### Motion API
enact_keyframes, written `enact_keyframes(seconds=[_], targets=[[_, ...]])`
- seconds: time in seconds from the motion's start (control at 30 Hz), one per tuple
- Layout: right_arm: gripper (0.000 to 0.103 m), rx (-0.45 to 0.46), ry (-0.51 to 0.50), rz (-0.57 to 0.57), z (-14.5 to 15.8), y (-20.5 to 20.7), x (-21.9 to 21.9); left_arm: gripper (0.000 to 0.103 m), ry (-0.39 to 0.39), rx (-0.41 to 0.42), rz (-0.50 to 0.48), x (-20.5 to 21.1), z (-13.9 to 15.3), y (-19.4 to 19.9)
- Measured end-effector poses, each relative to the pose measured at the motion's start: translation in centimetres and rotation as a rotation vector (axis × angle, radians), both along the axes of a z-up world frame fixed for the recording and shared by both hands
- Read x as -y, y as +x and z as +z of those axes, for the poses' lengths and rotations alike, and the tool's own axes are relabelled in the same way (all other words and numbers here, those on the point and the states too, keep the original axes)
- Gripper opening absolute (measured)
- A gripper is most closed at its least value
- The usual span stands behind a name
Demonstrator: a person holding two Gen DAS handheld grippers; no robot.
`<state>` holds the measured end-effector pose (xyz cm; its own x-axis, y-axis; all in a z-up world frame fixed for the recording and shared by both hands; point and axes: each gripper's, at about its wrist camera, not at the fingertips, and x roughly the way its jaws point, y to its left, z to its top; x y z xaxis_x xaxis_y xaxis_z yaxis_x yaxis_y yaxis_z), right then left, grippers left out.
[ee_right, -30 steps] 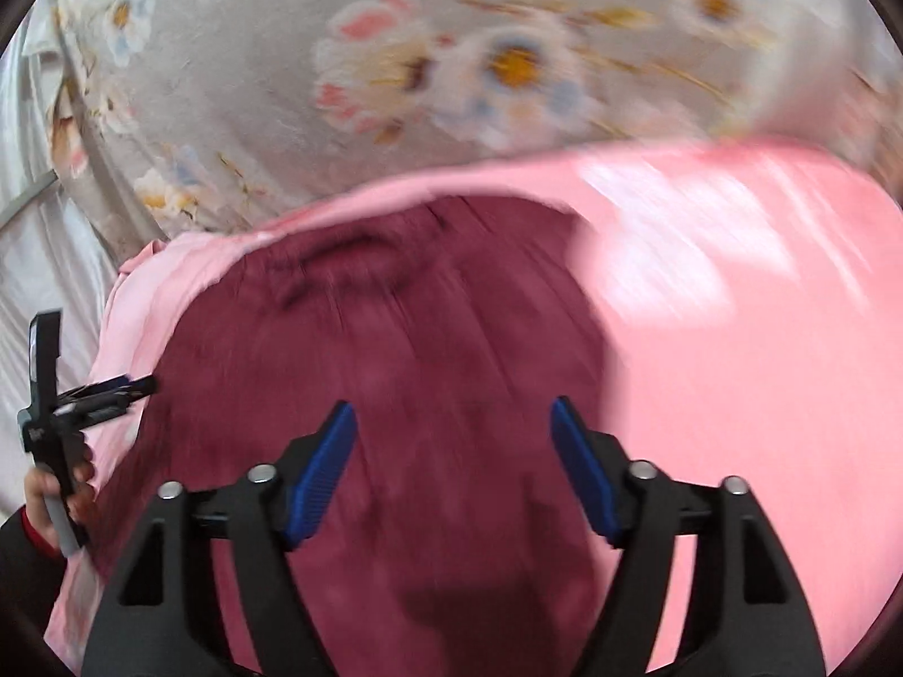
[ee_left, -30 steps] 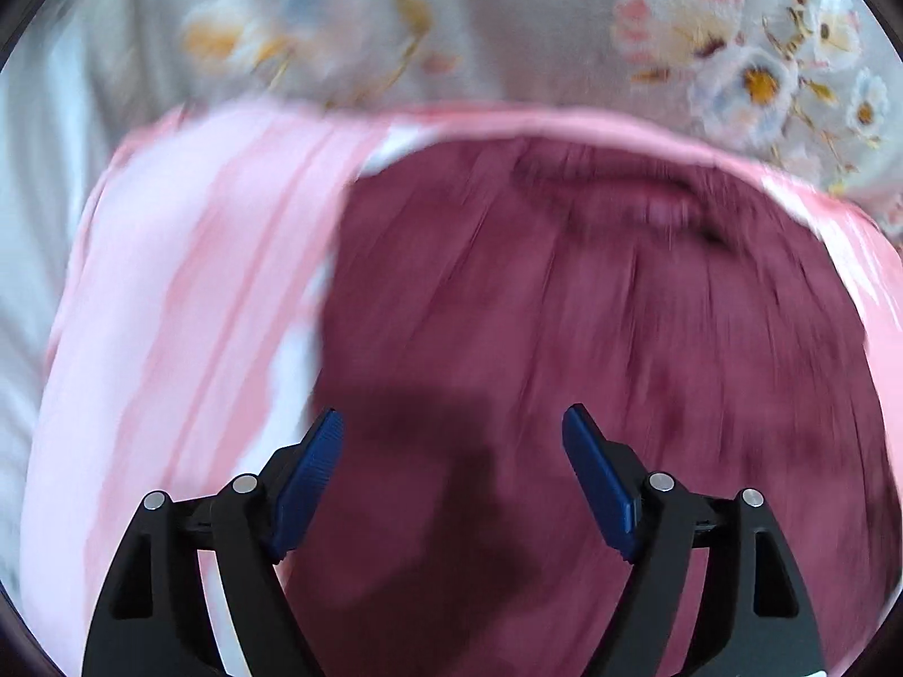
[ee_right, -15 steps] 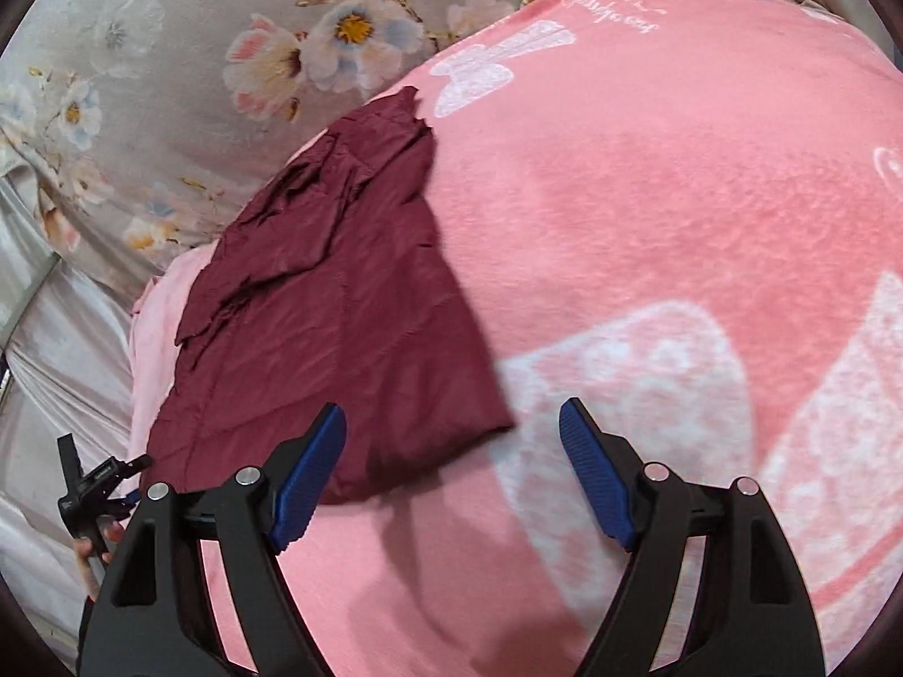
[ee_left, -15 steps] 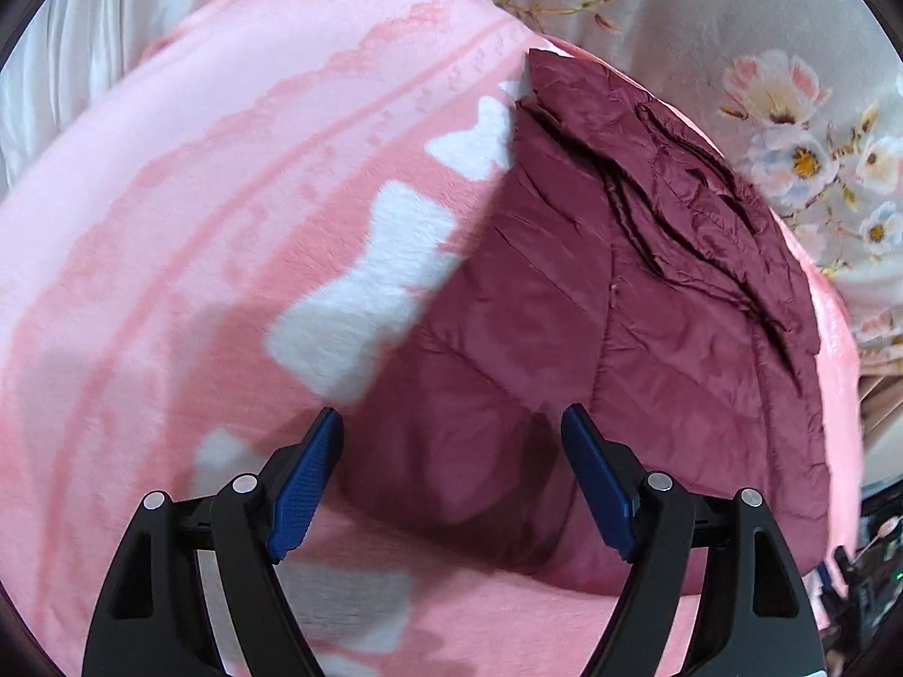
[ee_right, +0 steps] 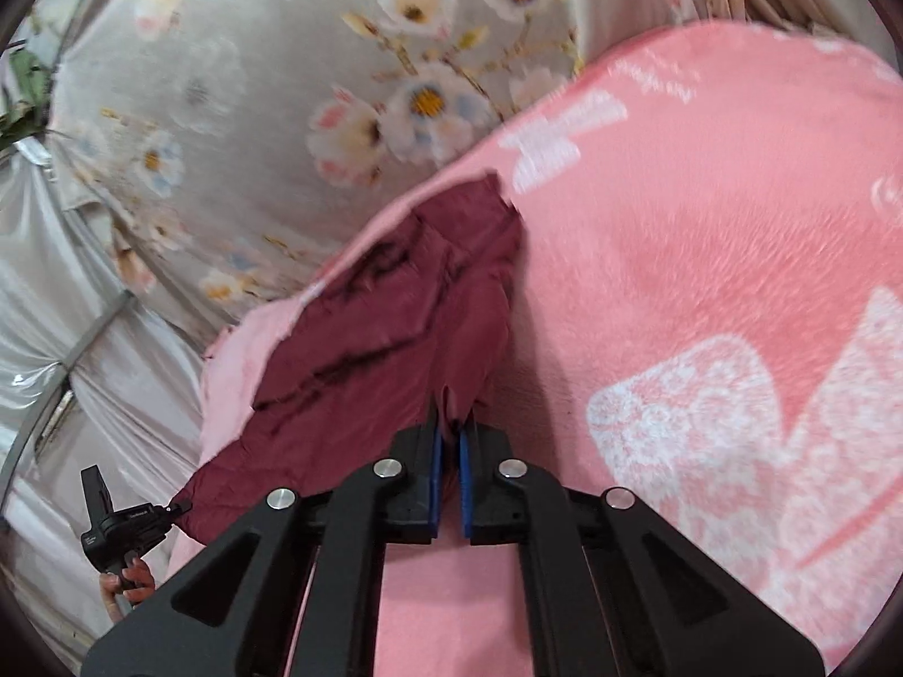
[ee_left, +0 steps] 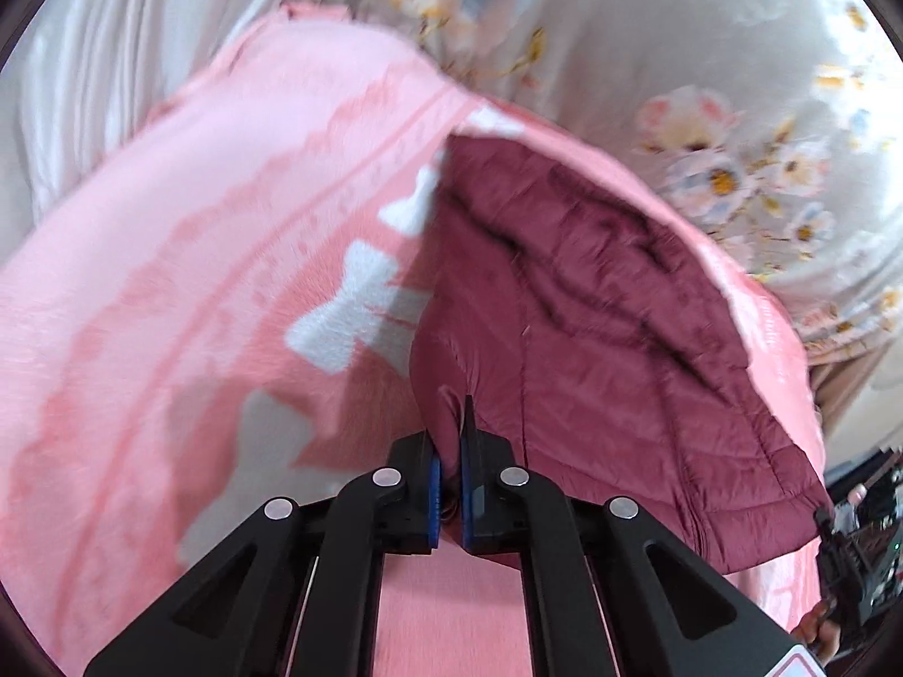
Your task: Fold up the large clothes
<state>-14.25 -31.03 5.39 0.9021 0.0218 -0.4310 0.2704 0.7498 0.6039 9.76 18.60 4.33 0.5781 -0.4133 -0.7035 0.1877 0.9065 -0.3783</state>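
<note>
A dark red quilted jacket (ee_left: 592, 338) lies spread on a pink blanket (ee_left: 197, 293) over a bed. My left gripper (ee_left: 448, 451) is shut on the jacket's near left corner, and a fold of red fabric sticks up between the blue pads. In the right wrist view the same jacket (ee_right: 384, 338) runs up and left, and my right gripper (ee_right: 448, 440) is shut on its near right corner. The left gripper (ee_right: 113, 519) shows in that view at the lower left, held by a hand at the jacket's other corner.
A grey floral cloth (ee_right: 282, 84) hangs behind the bed. Pale satin curtains (ee_left: 113, 56) hang at the left. The pink blanket (ee_right: 705, 282), with white bow shapes, spreads wide to the right of the jacket. The other hand-held gripper (ee_left: 852, 553) shows at the lower right edge.
Both grippers swung out from over the jacket's middle to its near corners. Both jaws went from wide open to shut on the jacket's fabric.
</note>
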Motion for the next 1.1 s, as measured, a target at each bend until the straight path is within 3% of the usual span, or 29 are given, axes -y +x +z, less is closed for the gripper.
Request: enact_keyframes(seconds=[0.17,0.27,0.4,0.47,0.6,0.67,0.8,0.93,1.03,1.1], targets=[[0.003,0.164,-0.129,-0.009,7.5,-7.4,-2.7,0.002,-0.028,0.148,-0.019,-2.9,7.1,-6.9],[0.003,0.26,-0.206,-0.02,11.7,-9.4,-3.7,0.002,-0.034,0.254,-0.006,-3.8,11.8,-9.6],[0.002,0.346,-0.293,-0.039,15.6,-8.0,-3.8,0.002,0.009,0.342,0.031,-2.8,16.1,-8.7],[0.002,0.33,-0.334,-0.071,16.2,-5.1,-3.1,0.0,0.064,0.351,0.064,-1.6,16.6,-6.4],[0.0,0.202,-0.307,-0.106,13.9,3.0,0.2,0.0,0.216,0.32,0.117,2.2,14.9,0.6],[0.0,0.131,-0.28,-0.104,11.6,6.9,1.7,0.0,0.319,0.297,0.123,4.9,12.5,4.7],[0.0,-0.012,-0.229,-0.118,5.8,14.1,4.1,0.0,0.386,0.151,0.088,8.5,5.5,11.8],[0.0,-0.129,-0.218,-0.14,2.0,18.7,6.0,0.0,0.313,0.087,0.065,8.7,3.1,13.6],[0.0,-0.166,-0.178,-0.146,0.5,20.5,7.6,0.0,0.277,0.085,0.056,8.0,3.6,13.8],[0.0,-0.15,-0.136,-0.132,0.5,20.2,7.9,0.007,0.241,0.044,0.011,7.5,3.4,13.7]])
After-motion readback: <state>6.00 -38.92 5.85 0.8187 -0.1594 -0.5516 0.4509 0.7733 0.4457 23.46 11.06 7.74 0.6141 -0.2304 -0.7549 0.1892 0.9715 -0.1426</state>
